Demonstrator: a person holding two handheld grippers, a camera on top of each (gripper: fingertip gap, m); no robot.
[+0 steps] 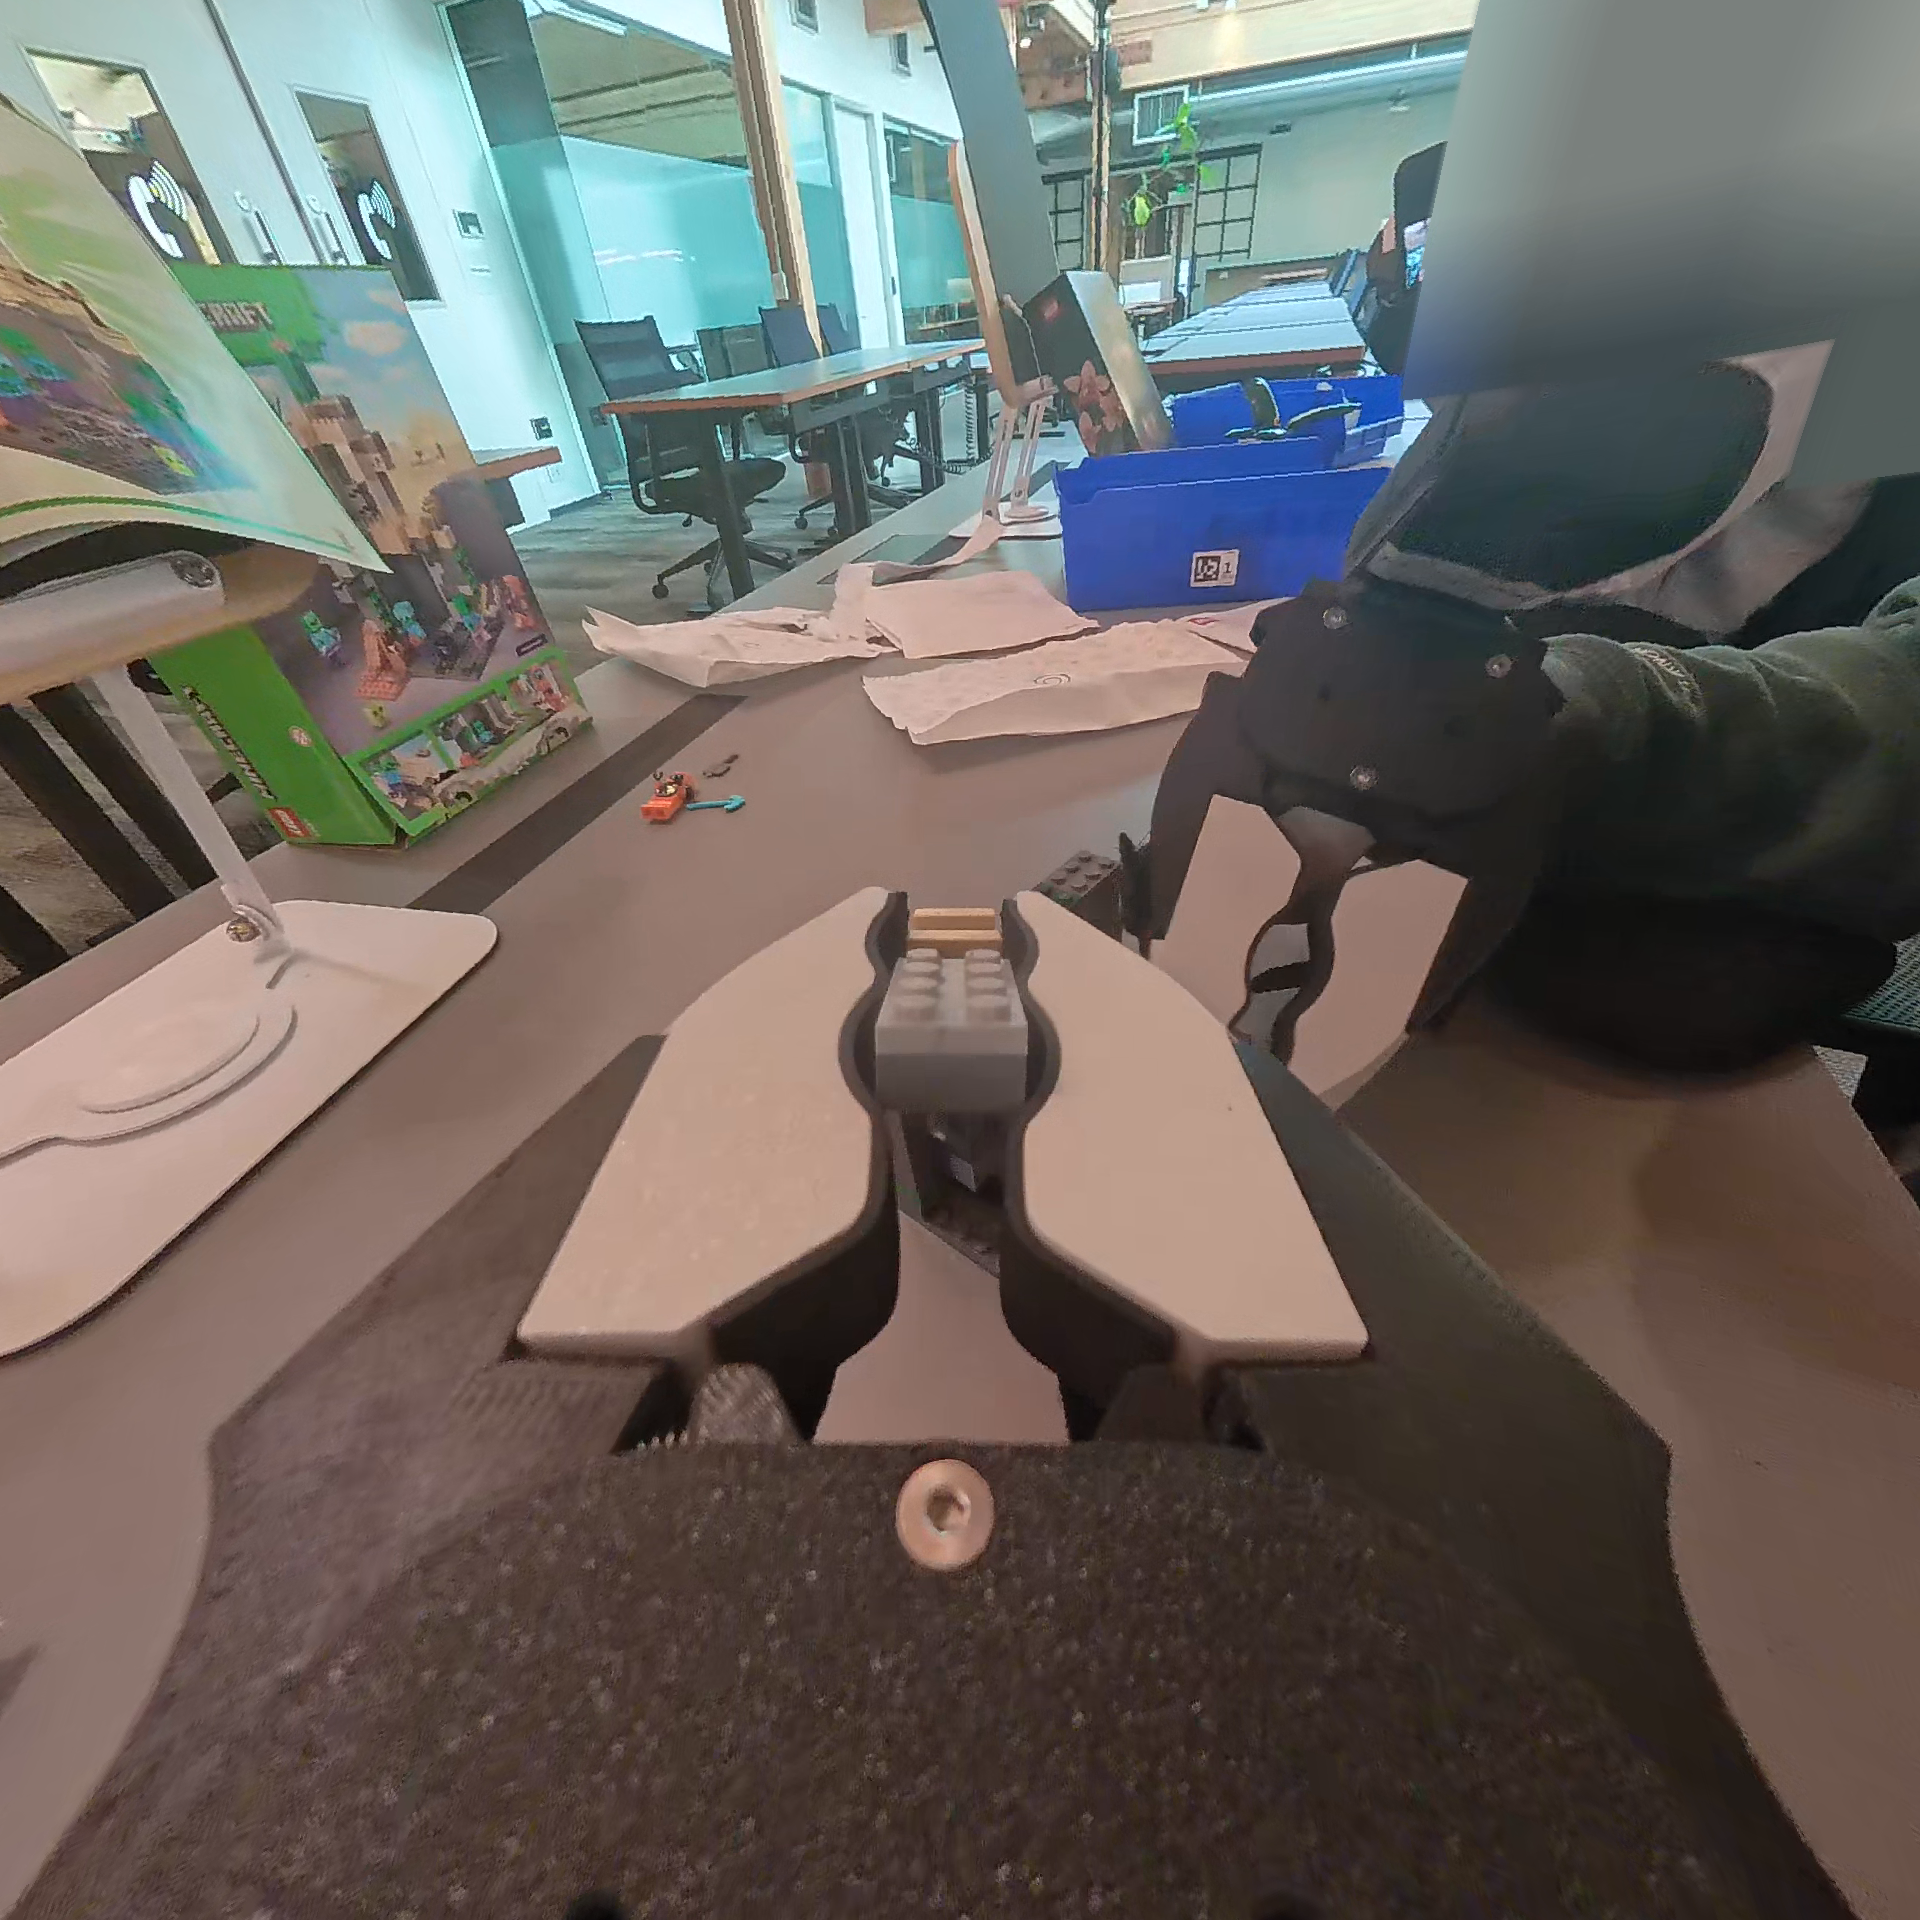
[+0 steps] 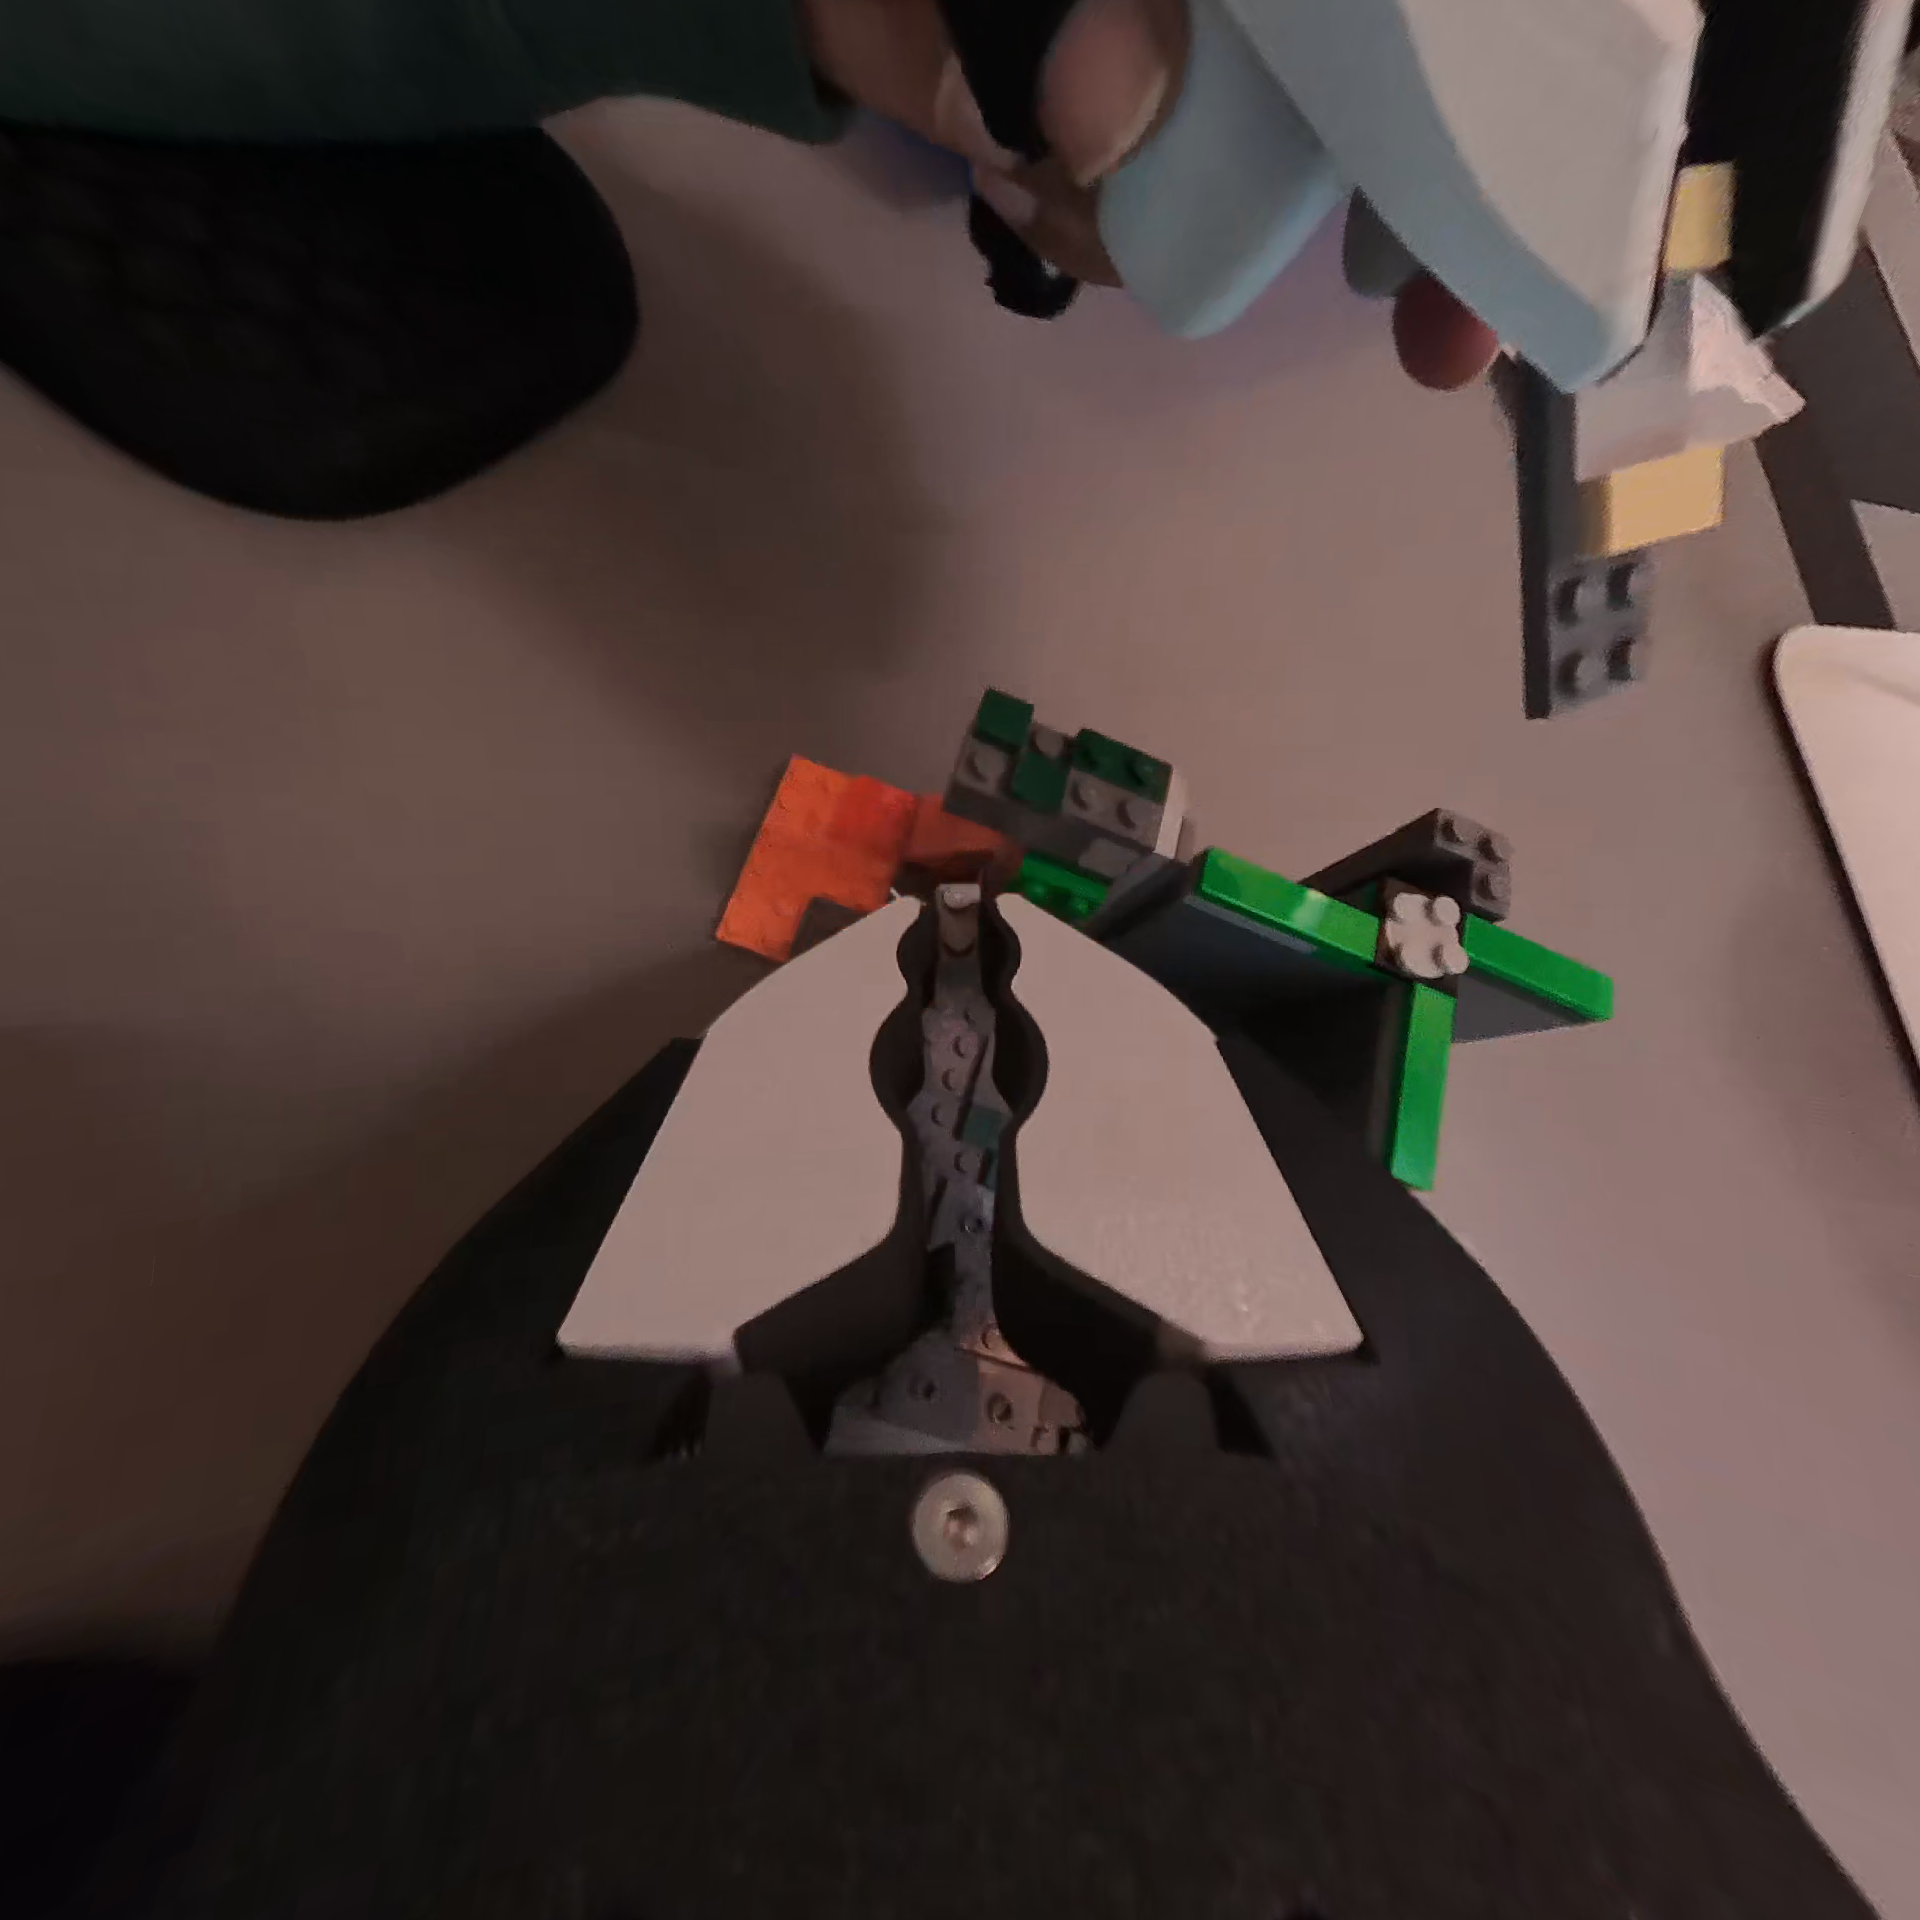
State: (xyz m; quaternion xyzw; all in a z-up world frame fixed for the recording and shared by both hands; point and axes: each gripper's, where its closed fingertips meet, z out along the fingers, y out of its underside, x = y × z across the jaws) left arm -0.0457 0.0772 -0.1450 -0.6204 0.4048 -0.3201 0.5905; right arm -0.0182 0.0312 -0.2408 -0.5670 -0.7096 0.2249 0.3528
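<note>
Left view only: your left tool (image 1: 954, 935) clamps a grey brick (image 1: 951, 1013) with tan pieces, long axis pointing forward, above the desk (image 1: 644, 935).
Right view only: your right tool (image 2: 961, 904), nearly closed, grips a dark studded plate (image 2: 956, 1081) edgewise, lengthwise between its fingers, over the green-and-orange build (image 2: 1070, 800).

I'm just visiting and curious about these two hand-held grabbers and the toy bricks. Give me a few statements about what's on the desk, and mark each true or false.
1. The left gripper is clamped on a grey studded brick with a tan piece in front of it. True.
2. The toy set box standing on the desk is red. False: it is mostly green.
3. The right gripper points down over a brick build with bright green strips and an orange plate. True.
4. The bins at the far end are yellow. False: they are blue.
5. Crumpled white paper bags lie on the desk. True.
</note>
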